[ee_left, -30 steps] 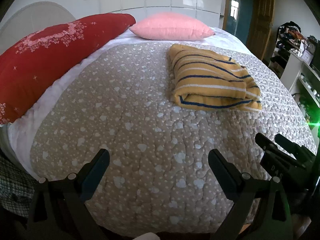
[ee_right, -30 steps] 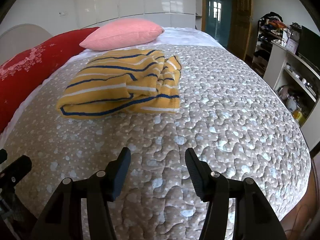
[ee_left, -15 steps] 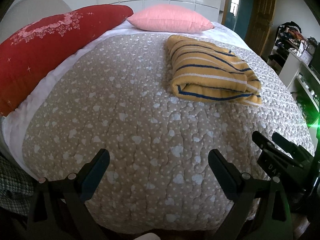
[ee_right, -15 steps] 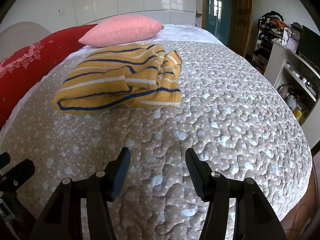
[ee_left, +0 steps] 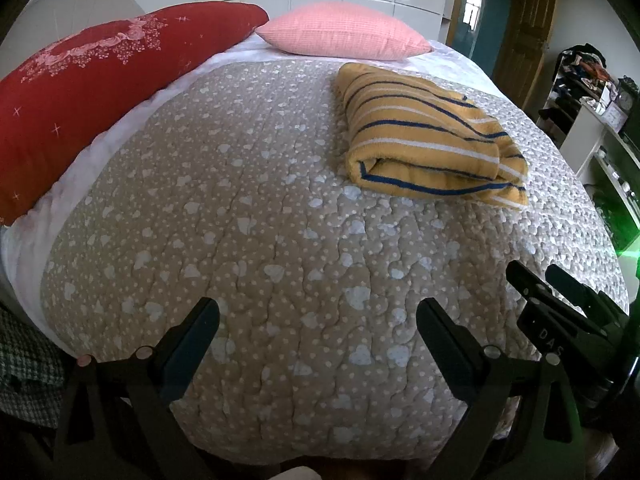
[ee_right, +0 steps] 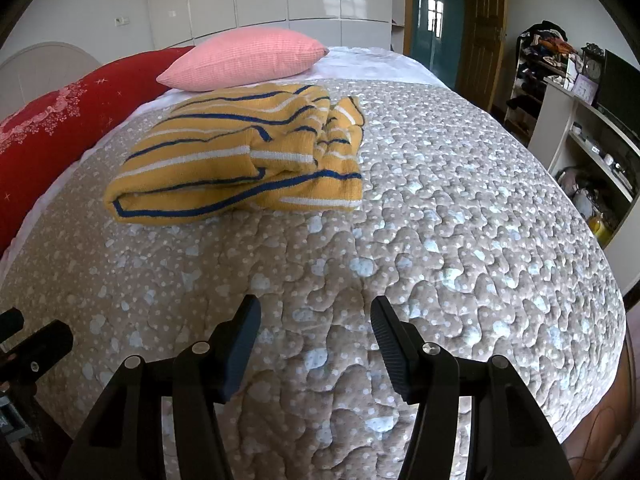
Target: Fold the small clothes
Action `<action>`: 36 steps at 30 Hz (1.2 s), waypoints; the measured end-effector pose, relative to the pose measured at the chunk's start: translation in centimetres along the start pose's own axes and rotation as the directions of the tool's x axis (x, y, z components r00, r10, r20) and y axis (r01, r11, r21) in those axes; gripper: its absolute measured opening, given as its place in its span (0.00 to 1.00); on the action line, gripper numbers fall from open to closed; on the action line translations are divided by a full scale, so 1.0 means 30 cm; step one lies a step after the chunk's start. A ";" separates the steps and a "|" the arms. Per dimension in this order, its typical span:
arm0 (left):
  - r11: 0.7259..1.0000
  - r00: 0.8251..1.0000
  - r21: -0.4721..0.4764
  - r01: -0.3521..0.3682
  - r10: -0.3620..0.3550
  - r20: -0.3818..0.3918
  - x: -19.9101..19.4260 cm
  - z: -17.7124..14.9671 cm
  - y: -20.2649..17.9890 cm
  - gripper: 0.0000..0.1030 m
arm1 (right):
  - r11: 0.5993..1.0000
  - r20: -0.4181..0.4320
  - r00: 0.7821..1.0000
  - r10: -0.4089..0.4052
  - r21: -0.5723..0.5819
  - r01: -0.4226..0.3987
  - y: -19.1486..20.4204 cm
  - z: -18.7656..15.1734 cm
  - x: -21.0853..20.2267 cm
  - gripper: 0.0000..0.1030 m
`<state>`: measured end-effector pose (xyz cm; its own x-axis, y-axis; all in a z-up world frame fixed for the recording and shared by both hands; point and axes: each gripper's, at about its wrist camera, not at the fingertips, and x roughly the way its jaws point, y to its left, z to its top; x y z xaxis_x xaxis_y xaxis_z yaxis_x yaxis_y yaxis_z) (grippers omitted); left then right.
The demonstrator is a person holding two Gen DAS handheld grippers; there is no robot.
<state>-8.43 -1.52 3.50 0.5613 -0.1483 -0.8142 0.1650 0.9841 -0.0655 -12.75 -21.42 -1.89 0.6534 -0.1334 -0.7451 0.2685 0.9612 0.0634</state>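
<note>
We held both tools low over the near edge of the bed, whose beige quilted cover with pale heart shapes lay smooth before us. The left gripper had its fingers spread wide with nothing between them, and the right gripper likewise stood with its fingers apart and empty. The yellow knitted garment with blue and white stripes lay folded into a thick bundle towards the head of the bed, just short of the pink ribbed pillow and well apart from both tools; the long red embroidered bolster ran along the far side. To our eye the fold looked nearly finished, though the right-hand edge was bunched and uneven. To tidy it well, we judged it best to approach low, pinch only the loose top layers at that rumpled side, and smooth them flat without dragging the whole bundle across the cover.
</note>
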 end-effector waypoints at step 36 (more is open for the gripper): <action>1.000 0.998 0.004 0.014 -0.014 -0.061 0.047 -0.020 -0.006 0.96 | 1.000 -0.020 1.000 0.011 -0.002 -0.011 -0.022 -0.009 0.034 0.63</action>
<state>-8.15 -1.86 2.01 0.5082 -0.1559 -0.8470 0.1761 0.9815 -0.0749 -12.45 -22.14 -2.87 0.6418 -0.1181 -0.7578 0.2599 0.9631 0.0700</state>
